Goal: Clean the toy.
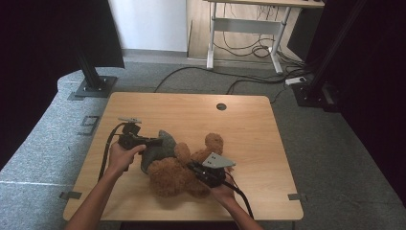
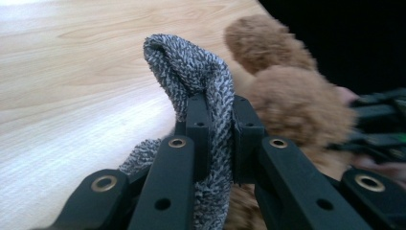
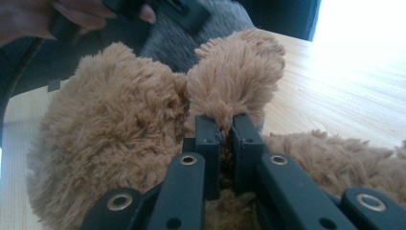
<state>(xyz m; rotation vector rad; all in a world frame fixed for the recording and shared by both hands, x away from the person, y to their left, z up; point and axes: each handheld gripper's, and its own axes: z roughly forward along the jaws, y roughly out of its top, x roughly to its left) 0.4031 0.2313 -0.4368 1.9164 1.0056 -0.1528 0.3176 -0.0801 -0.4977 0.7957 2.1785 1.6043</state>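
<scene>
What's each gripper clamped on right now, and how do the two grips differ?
The left gripper is shut on the grey knit garment, a fold of cloth pulled up off the bear; the right gripper is shut on a brown furry limb of the teddy bear. The left pinches thin flat-woven cloth, the right thick plush fur. Both are fully closed with material between the jaws.

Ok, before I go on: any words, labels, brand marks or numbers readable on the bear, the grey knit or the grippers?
None can be read.
The brown teddy bear shows plain fur, with no tag in sight.
The grey knit garment, pinched by the left gripper, bears no label.
The right gripper, clamped on a tuft of the bear's fur, shows bare black jaws with no marking.
The wooden table carries no print.
</scene>
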